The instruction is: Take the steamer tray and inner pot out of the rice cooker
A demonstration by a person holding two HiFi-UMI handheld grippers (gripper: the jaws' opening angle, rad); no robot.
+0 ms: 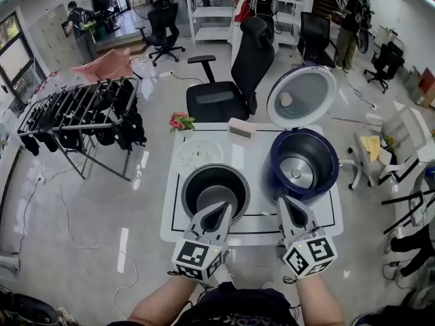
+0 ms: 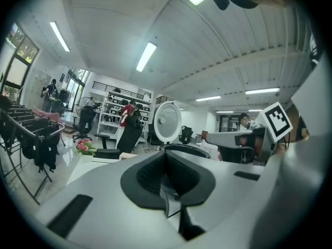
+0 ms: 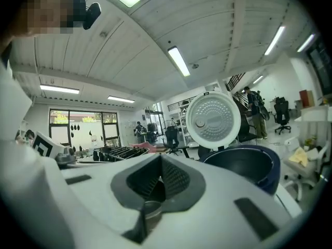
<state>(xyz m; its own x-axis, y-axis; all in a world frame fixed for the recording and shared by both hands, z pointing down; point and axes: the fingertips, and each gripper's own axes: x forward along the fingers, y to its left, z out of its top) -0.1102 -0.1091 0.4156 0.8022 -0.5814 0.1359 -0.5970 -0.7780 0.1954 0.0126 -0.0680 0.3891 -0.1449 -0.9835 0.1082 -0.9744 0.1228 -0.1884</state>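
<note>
The dark grey inner pot (image 1: 215,190) stands empty on the white table (image 1: 255,217), left of the dark blue rice cooker (image 1: 304,161). The cooker's round lid (image 1: 301,97) stands up open and its well is bare. A pale round steamer tray (image 1: 199,151) lies faintly visible on the table behind the pot. My left gripper (image 1: 221,212) hangs shut over the pot's near rim, holding nothing. Shut and empty too, my right gripper (image 1: 286,202) hovers just in front of the cooker. The left gripper view shows shut jaws (image 2: 167,157) and the lid (image 2: 167,121) beyond. The right gripper view shows shut jaws (image 3: 160,162), the cooker (image 3: 249,165) and the lid (image 3: 212,119).
Pink flowers (image 1: 180,121) and a small pink box (image 1: 240,130) sit at the table's far edge. A black office chair (image 1: 228,80) stands behind the table, a clothes rack (image 1: 81,114) to the left, a white chair (image 1: 401,148) to the right. People stand at the back of the room.
</note>
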